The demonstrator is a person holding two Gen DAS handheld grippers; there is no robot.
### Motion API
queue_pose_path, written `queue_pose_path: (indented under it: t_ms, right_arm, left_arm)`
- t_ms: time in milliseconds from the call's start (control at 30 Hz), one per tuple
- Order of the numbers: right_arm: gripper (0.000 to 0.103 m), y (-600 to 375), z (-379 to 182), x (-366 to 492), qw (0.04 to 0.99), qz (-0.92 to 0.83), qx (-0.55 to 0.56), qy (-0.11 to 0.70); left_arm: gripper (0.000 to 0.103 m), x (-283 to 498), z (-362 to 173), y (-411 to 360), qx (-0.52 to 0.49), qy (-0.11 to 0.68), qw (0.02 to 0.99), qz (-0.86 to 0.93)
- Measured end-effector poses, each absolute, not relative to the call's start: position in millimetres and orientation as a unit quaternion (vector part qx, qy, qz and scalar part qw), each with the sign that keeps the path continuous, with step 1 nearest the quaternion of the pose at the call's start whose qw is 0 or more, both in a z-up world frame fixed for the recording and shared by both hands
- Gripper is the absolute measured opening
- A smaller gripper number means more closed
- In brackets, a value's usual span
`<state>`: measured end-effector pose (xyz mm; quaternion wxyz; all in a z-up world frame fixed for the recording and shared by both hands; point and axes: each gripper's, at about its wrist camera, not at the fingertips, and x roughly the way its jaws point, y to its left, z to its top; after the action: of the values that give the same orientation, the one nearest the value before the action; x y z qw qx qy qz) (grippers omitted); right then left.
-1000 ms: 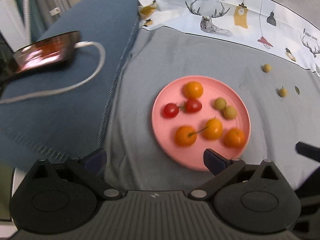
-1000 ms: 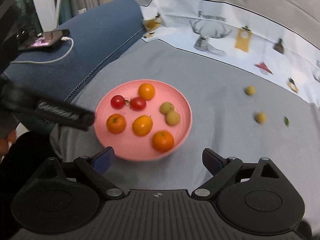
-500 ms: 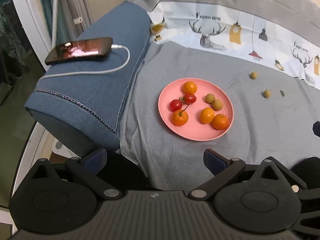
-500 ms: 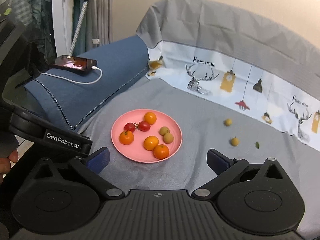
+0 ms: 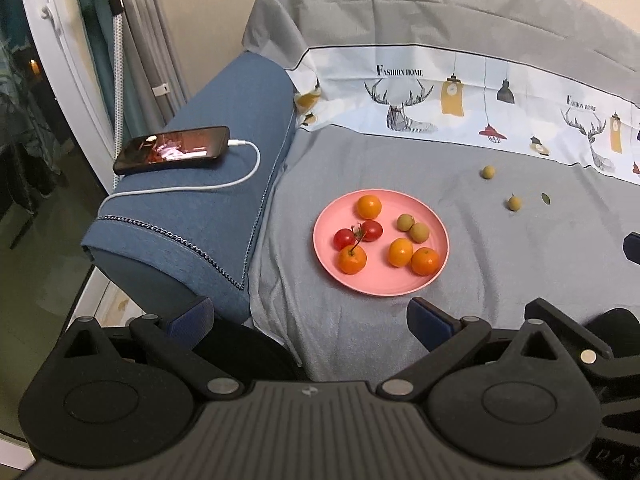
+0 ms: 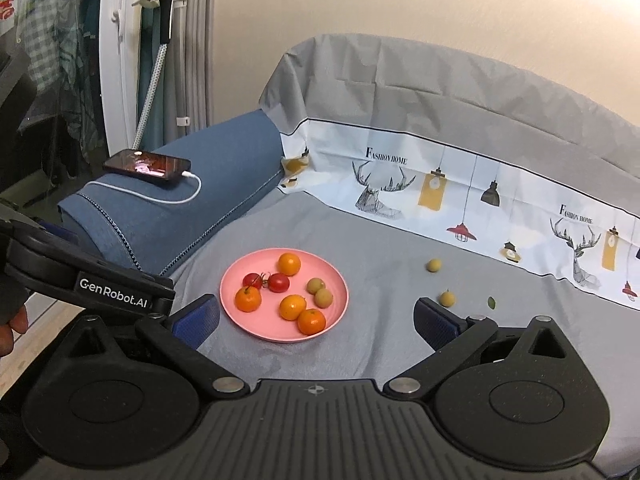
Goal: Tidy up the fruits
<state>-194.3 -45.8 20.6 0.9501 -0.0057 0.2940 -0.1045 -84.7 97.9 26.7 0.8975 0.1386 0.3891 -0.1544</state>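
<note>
My left gripper (image 5: 308, 322) and right gripper (image 6: 316, 318) hang spread wide and empty near the pink plate (image 6: 336, 312) holding eight fruits. Two small yellow-green fruits (image 6: 433, 265), possibly longans, lie far right on the grey sheet (image 6: 380, 240).

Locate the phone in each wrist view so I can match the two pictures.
Left wrist view: the phone lies left of centre, on the blue armrest, cable plugged in.
Right wrist view: the phone lies at upper left, on the same armrest.
Shared landmark: the pink plate of fruit, to the right of and below the phone in both.
</note>
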Motion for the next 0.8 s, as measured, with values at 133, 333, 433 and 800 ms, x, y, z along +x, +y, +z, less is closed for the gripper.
queue_pose_path:
  t_ms: [133, 333, 433, 800]
  right_arm:
    - [0.102, -45.0, 23.8, -199.7, 0.952, -0.105, -0.005, 0.287]
    - [0.102, -44.1, 24.9, -203.9, 0.953, -0.105, -0.003, 0.284]
    - [0.102, -43.9, 25.3, -205.1, 0.953, -0.106, -0.002, 0.284]
    - [0.102, -44.0, 23.3, -203.3, 0.951, -0.106, 0.0, 0.292]
  left_arm:
    - [0.103, -87.8, 30.2, 100.3, 0.136, 0.386, 0.9, -0.152]
    - [0.103, -91.8, 33.3, 102.9, 0.136, 0.381, 0.902, -0.153]
    - [0.103, -91.9, 33.4, 103.3, 0.136, 0.381, 0.901, -0.154]
    - [0.103, -89.3, 31.1, 104.6, 0.134, 0.385, 0.9, -0.153]
